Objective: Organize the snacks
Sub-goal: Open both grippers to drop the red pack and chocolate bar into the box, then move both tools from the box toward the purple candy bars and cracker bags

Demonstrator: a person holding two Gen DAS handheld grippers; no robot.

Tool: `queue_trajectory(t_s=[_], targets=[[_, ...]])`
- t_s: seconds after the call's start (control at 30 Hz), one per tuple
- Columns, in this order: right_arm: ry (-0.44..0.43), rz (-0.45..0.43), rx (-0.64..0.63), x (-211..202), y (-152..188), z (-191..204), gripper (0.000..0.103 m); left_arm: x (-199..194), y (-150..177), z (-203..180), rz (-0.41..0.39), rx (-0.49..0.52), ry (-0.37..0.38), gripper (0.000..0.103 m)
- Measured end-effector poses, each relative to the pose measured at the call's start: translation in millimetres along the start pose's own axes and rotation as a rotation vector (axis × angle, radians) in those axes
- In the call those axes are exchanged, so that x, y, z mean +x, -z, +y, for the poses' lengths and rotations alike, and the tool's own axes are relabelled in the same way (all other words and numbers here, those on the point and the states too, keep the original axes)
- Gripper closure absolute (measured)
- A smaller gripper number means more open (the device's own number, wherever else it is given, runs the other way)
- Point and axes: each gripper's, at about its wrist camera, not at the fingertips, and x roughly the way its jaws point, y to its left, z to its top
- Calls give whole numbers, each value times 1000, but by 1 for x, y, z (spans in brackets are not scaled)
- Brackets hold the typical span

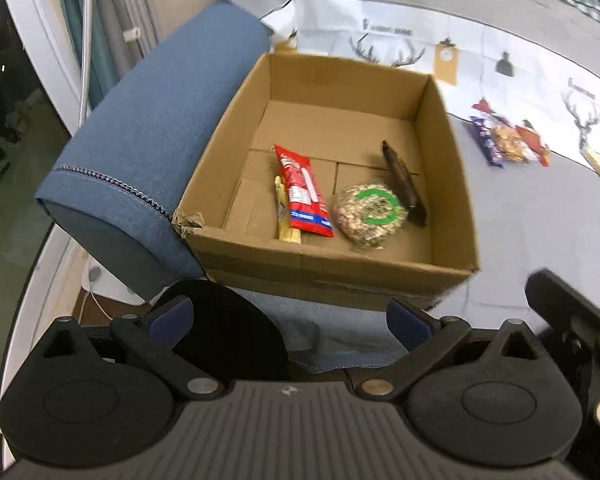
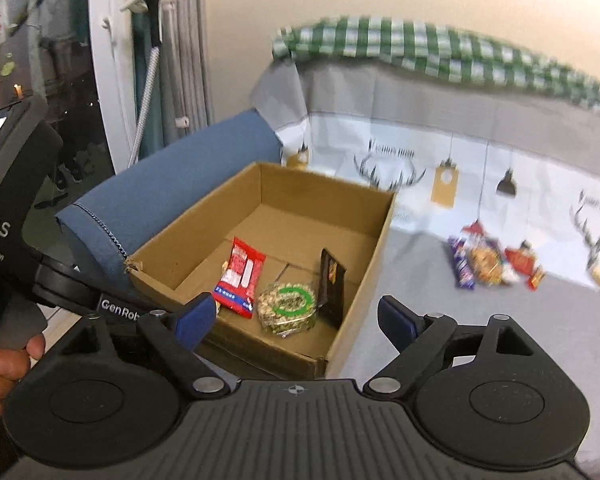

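The left tool (image 1: 288,320) and the right tool (image 2: 296,318) both stand spread with nothing between their blue pads, each above the near edge of an open cardboard box (image 1: 452,184). Inside the box lie a red snack packet (image 1: 304,192), a yellow bar (image 1: 282,212) at its 9 o'clock, a round green-labelled nut snack (image 1: 366,216) and a dark bar (image 1: 404,184). At the box's 3 o'clock, well apart on the grey bed cover (image 1: 520,208), rests a small pile of wrapped snacks (image 1: 508,140); a blue bolster (image 1: 148,136) touches the box at 9 o'clock.
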Motion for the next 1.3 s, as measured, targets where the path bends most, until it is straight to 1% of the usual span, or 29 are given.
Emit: queue_trajectory(t_s=[0.2, 0.43, 0.57, 0.87, 1.3], targets=[[7, -64, 14, -36, 10, -2, 14, -32, 17, -10, -71, 32, -9, 0], [8, -128, 5, -63, 18, -2, 13, -52, 28, -16, -110, 50, -13, 0], [16, -147, 7, -71, 21, -2, 11, -57, 30, -16, -124, 51, -16, 0], [12, -148, 16, -72, 23, -2, 11, -59, 32, -18, -127, 57, -21, 0], [3, -112, 40, -62, 25, -7, 5, -55, 29, -24, -117, 78, -29, 0]])
